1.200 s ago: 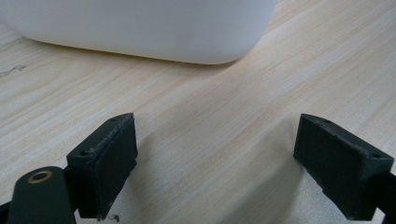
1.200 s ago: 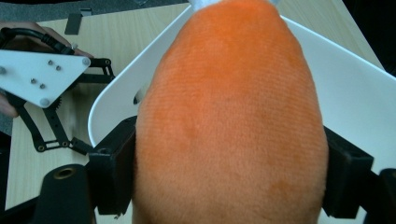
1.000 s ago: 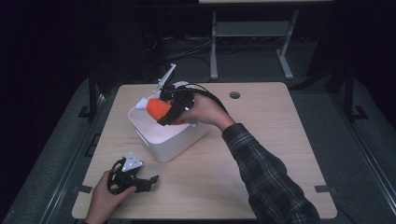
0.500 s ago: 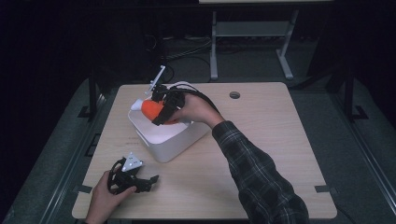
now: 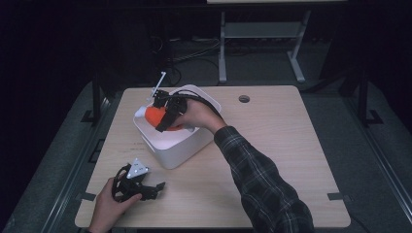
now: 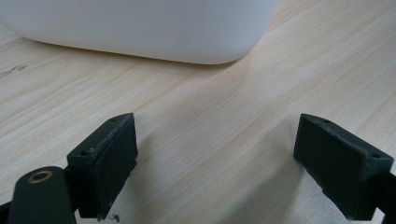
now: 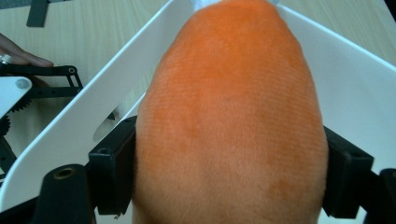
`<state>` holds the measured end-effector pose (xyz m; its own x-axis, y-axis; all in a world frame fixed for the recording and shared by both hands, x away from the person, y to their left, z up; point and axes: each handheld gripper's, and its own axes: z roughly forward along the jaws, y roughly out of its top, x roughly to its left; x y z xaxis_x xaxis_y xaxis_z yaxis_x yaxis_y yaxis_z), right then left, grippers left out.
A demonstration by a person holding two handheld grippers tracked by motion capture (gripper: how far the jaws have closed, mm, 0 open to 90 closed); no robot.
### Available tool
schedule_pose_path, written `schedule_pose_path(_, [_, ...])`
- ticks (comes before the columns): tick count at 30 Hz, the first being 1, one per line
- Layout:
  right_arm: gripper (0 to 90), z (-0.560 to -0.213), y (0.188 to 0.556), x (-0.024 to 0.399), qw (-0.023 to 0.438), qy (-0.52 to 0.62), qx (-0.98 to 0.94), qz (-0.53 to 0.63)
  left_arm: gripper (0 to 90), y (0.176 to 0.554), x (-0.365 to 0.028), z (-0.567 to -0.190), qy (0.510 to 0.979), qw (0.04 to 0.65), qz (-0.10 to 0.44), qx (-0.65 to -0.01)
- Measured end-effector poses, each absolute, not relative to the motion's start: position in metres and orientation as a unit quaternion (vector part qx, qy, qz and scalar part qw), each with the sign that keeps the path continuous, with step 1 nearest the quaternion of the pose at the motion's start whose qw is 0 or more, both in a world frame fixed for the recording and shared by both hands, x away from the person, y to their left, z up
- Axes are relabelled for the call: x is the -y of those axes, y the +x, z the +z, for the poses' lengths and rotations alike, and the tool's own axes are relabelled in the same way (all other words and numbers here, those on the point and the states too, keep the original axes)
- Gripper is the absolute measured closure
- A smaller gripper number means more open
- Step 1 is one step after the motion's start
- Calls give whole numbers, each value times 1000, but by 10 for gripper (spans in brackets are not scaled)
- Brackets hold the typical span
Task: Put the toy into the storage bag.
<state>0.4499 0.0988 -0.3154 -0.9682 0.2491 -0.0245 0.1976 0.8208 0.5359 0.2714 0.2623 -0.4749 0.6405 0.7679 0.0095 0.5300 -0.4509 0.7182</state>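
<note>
The right gripper (image 5: 163, 116) was clamped on a soft orange plush object with a short fuzzy nap (image 7: 231, 116), its two black jaws pressing the flanks at the widest part, seen close in the right gripper view. The plush object hung over the open mouth of a white rounded-corner plastic bin (image 5: 192, 145), partly below the rim line in the high view. Judged light and yielding: the pile bulged slightly past the pads (image 7: 114, 172), so it would likely squash rather than slip, with no fragility to fear. The mid-body hold looked sound; a grip nearer the tapered end might let it squirm out. A pale tip showed at its far end, too small to identify. The left gripper (image 5: 133, 184) rested low on the pale wood-grain desk (image 5: 291, 160), jaws standing apart with nothing between them, the bin's wall just ahead. The desk surface was flat, matte, uncluttered. The room beyond was dark, with a metal frame stand (image 5: 262, 43) and cables on the floor.
</note>
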Motion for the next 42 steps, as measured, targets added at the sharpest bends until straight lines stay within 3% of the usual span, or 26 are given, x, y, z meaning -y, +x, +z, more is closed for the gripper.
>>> schedule_pose_path(25, [164,-329,452,-108,40,118,-960,250,126,271,-262,-475,835,351,169,-389])
schedule_pose_path(42, [136,-309,448,-83,53,131,-949,283,127,271,-262,-475,835,351,170,-388])
